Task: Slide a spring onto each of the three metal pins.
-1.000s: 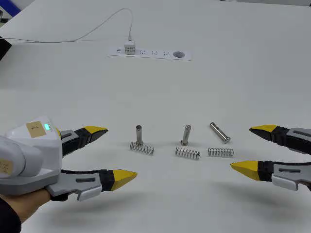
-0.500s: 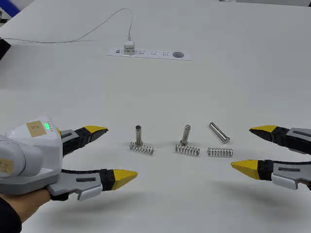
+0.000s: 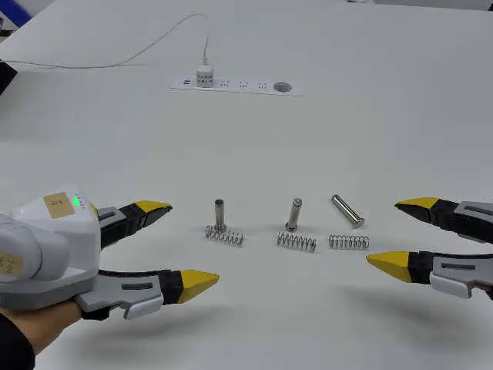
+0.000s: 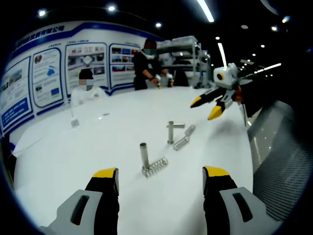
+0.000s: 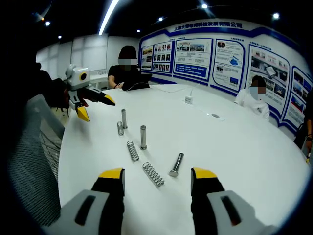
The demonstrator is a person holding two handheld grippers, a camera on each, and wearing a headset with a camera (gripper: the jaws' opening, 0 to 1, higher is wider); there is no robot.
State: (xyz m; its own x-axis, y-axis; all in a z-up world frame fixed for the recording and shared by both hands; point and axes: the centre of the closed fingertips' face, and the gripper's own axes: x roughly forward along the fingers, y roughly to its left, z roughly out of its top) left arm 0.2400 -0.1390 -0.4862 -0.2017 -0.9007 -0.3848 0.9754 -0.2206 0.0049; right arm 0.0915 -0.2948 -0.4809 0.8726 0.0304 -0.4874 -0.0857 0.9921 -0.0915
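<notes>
Three metal pins stand in a row on the white table. The left pin (image 3: 220, 214) and middle pin (image 3: 294, 213) are upright, while the right pin (image 3: 348, 210) lies on its side. A loose spring lies in front of each: left spring (image 3: 225, 234), middle spring (image 3: 296, 242), right spring (image 3: 349, 242). My left gripper (image 3: 192, 243) is open, left of the row, with nothing between its jaws. In the left gripper view the nearest pin (image 4: 144, 155) and its spring (image 4: 155, 166) lie ahead of the left gripper (image 4: 160, 172). My right gripper (image 3: 383, 233) is open and empty, right of the row; the lying pin (image 5: 176, 164) is nearest it.
A white power strip (image 3: 235, 82) with a plugged-in adapter and cable lies at the back of the table. People sit and stand at the far side of the table (image 5: 128, 68). A mesh chair back (image 4: 279, 156) stands at the table's edge.
</notes>
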